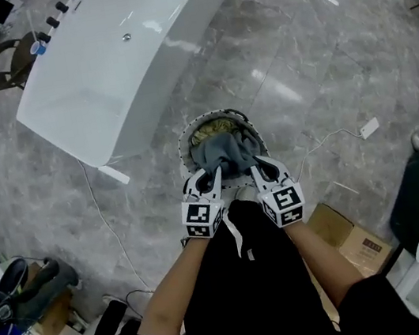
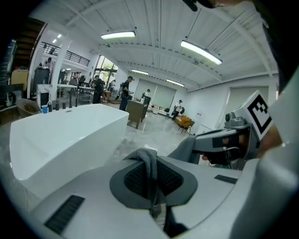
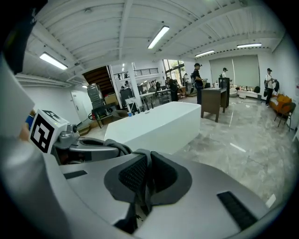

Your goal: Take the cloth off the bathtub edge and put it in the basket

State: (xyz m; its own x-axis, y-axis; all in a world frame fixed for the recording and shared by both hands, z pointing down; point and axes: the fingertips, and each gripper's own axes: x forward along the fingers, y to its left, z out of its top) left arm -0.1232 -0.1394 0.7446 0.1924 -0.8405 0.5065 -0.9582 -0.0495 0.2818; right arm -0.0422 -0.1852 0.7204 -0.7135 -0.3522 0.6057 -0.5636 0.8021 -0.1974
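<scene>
Pinching the grey cloth (image 1: 223, 152) from two sides, our left gripper (image 1: 214, 174) and right gripper (image 1: 255, 167) each have their jaws pressed together on a fold of it. Each gripper view shows a thin strip of fabric squeezed between the ribbed pads. We hold the two grippers side by side, tips pointing away from our body. The cloth bunches between and beyond them, right over the mouth of the round basket (image 1: 184, 149), which stands on the floor (image 1: 319, 63) just in front of our feet. So the cloth is off the bathtub (image 1: 119, 66), which stands well apart to the upper left, and the step in hand, as we judge it, is the drop. To do it well we should lower both grippers together until most of the fabric sits below the rim, keeping the bundle centred so no corner drapes outside. Then we should part both sets of jaws at once, since letting one side go first could swing the cloth over the edge. Inside the basket, behind the cloth, something pale and straw-coloured shows; we cannot tell whether it is lining or another item. The bathtub is empty, only its drain (image 1: 126, 37) showing. A cardboard box (image 1: 355, 240) lies to our right, and what it holds is hidden from us.
</scene>
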